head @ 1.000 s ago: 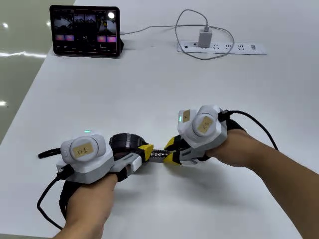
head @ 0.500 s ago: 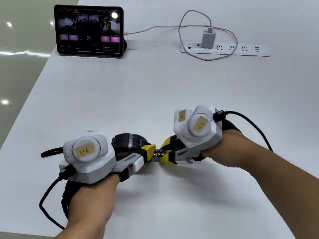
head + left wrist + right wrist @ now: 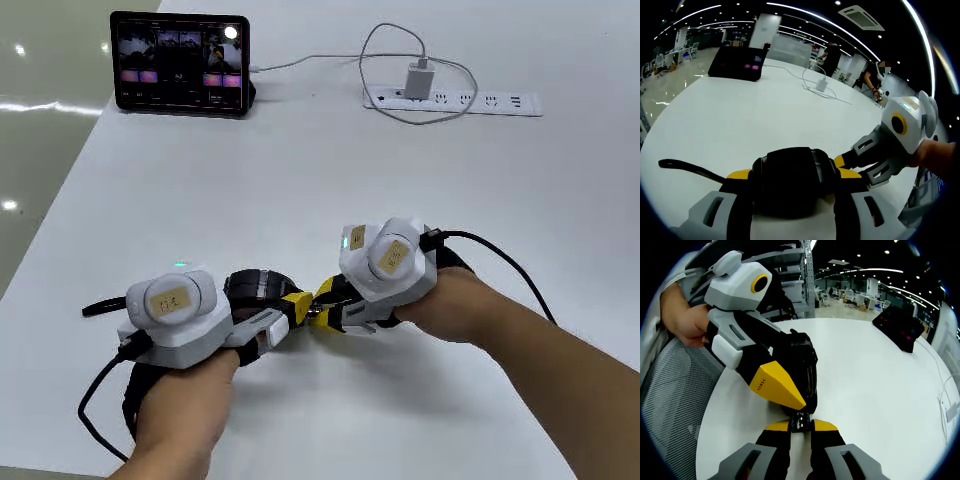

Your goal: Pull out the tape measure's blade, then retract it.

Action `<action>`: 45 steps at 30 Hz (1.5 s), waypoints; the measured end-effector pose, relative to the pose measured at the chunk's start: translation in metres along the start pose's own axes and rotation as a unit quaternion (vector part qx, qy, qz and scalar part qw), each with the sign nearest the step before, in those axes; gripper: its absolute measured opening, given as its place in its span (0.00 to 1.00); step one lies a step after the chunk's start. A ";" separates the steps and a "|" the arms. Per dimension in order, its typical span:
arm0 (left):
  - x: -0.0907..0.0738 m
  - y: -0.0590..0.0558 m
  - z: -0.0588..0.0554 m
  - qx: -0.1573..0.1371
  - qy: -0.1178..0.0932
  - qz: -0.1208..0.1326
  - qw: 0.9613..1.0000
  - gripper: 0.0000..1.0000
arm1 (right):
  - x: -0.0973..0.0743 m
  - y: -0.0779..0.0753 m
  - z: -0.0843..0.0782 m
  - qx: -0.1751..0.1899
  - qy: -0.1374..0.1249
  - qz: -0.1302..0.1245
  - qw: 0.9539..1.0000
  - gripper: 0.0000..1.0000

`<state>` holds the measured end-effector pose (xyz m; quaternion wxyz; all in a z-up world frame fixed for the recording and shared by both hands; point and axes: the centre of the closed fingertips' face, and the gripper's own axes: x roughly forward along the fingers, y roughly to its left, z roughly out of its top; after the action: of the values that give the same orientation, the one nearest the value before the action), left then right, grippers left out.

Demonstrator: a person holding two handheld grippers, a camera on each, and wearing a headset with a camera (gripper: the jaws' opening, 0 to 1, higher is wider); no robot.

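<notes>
1. Head view: shows the left gripper (image 3: 290, 308) clamped around the black tape measure (image 3: 257, 286), low over the white table (image 3: 300, 180); places the right gripper (image 3: 325, 305) just beside it, jaws pinched on the short stub of blade (image 3: 314, 311) between the two.
2. Left gripper view: shows the tape measure's case gripped between both yellow-tipped jaws, with the right gripper close by at the right.
3. Right gripper view: shows both jaws closed together on the blade's end, very near the case.

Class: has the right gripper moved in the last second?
Yes. The right gripper, holding the blade, moved left toward the tape measure, judged against the power strip.
</notes>
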<state>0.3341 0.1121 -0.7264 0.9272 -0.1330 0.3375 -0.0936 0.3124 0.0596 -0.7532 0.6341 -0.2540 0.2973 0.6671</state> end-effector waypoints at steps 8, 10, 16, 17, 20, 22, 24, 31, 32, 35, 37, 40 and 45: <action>0.000 -0.001 0.000 -0.001 0.001 -0.004 1.000 0.62 | 0.001 0.000 0.000 -0.001 0.002 0.001 1.000 0.13; 0.001 -0.001 -0.001 0.000 0.001 -0.006 1.000 0.62 | -0.001 0.000 -0.001 0.006 0.000 0.001 1.000 0.17; 0.002 -0.001 -0.001 0.004 0.002 -0.014 1.000 0.63 | -0.006 -0.001 -0.001 0.019 -0.005 -0.003 1.000 0.24; 0.002 -0.002 -0.001 0.004 0.003 -0.014 1.000 0.63 | -0.007 -0.001 0.000 0.021 -0.007 -0.003 1.000 0.24; 0.001 -0.003 0.000 0.006 0.002 -0.018 1.000 0.64 | -0.008 -0.001 0.001 0.021 -0.010 -0.003 1.000 0.24; 0.001 -0.003 0.003 0.012 -0.003 -0.018 1.000 0.65 | -0.010 -0.001 0.001 0.027 -0.013 -0.003 1.000 0.25; 0.000 -0.005 0.006 0.013 -0.009 -0.023 1.000 0.70 | -0.012 -0.001 0.001 0.028 -0.016 -0.005 0.999 0.26; -0.003 -0.005 0.005 0.031 -0.006 -0.027 0.999 0.70 | -0.016 0.000 0.002 0.033 -0.017 -0.003 0.999 0.28; -0.003 -0.005 0.005 0.032 -0.006 -0.028 0.999 0.70 | -0.017 0.000 0.002 0.032 -0.016 -0.004 0.999 0.28; -0.006 -0.006 0.006 0.043 -0.006 -0.032 0.999 0.70 | -0.021 0.000 0.001 0.034 -0.018 -0.008 0.999 0.29; -0.007 -0.007 0.007 0.050 -0.007 -0.037 0.998 0.70 | -0.024 0.000 0.002 0.042 -0.025 -0.010 0.999 0.29; -0.009 -0.006 0.009 0.062 -0.009 -0.036 0.997 0.71 | -0.029 0.002 0.001 0.046 -0.029 -0.015 0.998 0.30; -0.012 -0.007 0.012 0.080 -0.014 -0.041 0.996 0.73 | -0.040 0.006 0.002 0.058 -0.047 -0.030 0.997 0.31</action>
<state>0.3323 0.1110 -0.7076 0.9349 -0.0732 0.3100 -0.1564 0.3097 0.0335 -0.7227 0.6808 -0.1946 0.2974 0.6405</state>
